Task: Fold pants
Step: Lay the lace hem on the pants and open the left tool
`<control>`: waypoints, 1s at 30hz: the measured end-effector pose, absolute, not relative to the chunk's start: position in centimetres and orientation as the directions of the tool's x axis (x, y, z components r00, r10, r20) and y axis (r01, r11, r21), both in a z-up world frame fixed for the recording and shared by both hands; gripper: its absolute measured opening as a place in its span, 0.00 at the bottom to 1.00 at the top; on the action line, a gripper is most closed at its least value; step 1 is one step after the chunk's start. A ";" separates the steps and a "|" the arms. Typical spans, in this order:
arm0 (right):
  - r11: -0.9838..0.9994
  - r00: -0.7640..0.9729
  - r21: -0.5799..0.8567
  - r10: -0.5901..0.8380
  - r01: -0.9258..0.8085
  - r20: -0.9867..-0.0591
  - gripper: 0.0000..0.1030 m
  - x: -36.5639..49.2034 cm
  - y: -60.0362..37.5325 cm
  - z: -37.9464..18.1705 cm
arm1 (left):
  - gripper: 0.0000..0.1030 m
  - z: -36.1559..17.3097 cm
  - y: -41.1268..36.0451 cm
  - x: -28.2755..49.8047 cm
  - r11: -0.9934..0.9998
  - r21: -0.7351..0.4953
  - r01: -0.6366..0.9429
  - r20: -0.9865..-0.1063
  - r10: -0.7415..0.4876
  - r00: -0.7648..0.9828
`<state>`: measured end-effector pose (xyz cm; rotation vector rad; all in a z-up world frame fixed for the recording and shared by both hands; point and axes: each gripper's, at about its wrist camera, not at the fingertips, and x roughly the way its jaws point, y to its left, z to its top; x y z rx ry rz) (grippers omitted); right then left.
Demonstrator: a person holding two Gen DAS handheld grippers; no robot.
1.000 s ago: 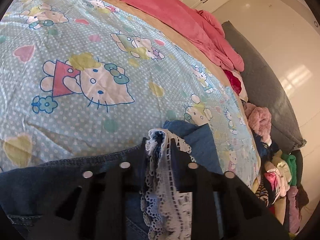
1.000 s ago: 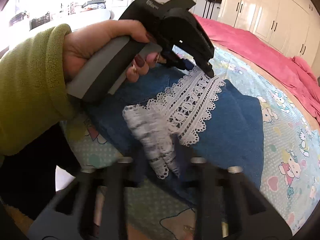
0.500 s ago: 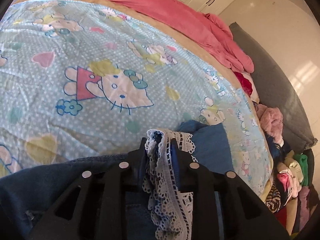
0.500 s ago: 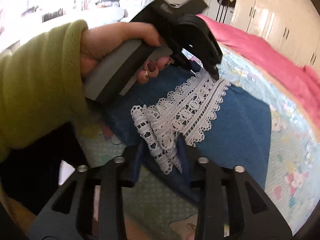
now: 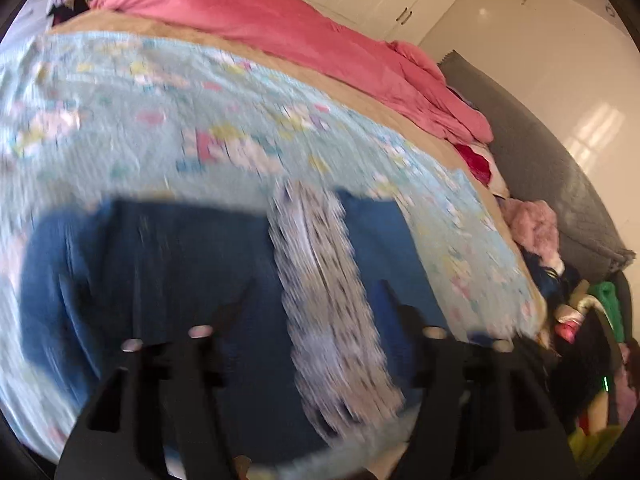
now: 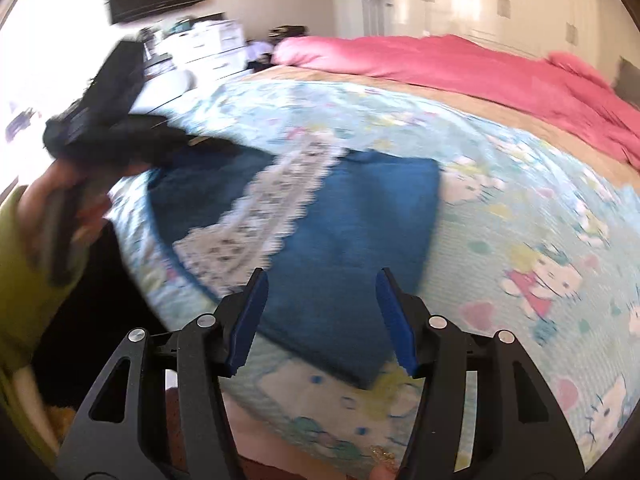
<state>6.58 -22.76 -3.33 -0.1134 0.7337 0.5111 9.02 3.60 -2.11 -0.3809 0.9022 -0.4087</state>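
Pants: the folded blue denim pants lie on the bed, on the light blue cartoon-print sheet, close to the near edge where the person stands.
Long axis: in the right wrist view the folded bundle runs from the near edge of the bed toward the upper left, roughly along that edge; its shape is a rough rectangle.
Lace: a white lace strip lies on top of the denim and runs along the same line. In the left wrist view the same lace goes from the front of the picture away toward the middle of the bed.
Left gripper: the left gripper has its jaws standing well apart; they have just been opening. The lace and denim are seen between them, but the pads do not press on the cloth. The picture is much blurred.
Right gripper: the right gripper is also spread, jaws just been opening, blue pads bare, nothing gripped.
Hand: a hand in a green sleeve holds the left tool, at the left end of the pants.
Around: a pink duvet is on the far side of the bed, well apart from the pants. A pile of mixed clothes and a grey cushion are beside the bed.
In the way: the sheet beside the pants is bare.
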 end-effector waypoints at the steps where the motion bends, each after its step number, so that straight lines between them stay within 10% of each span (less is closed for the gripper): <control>1: 0.878 0.630 0.080 0.400 -0.473 -0.666 0.48 7.0 -23.1 -3.1 | 0.59 -2.4 3.2 8.1 0.864 -0.469 0.183 -0.684 -0.486 0.544; 14: 0.908 0.614 0.163 0.385 -0.387 -0.689 0.55 7.6 -24.9 -4.9 | 0.70 -5.7 0.5 5.0 0.889 -0.447 0.101 -0.771 -0.441 0.459; 21: 0.908 0.609 0.173 0.388 -0.383 -0.691 0.55 7.6 -25.0 -5.0 | 0.18 -6.1 -1.2 4.4 0.910 -0.372 0.184 -0.792 -0.414 0.448; 30: 0.871 0.577 0.074 0.383 -0.486 -0.721 0.55 7.1 -21.2 -5.5 | 0.25 -5.9 -0.6 3.9 0.928 -0.310 0.207 -0.805 -0.372 0.462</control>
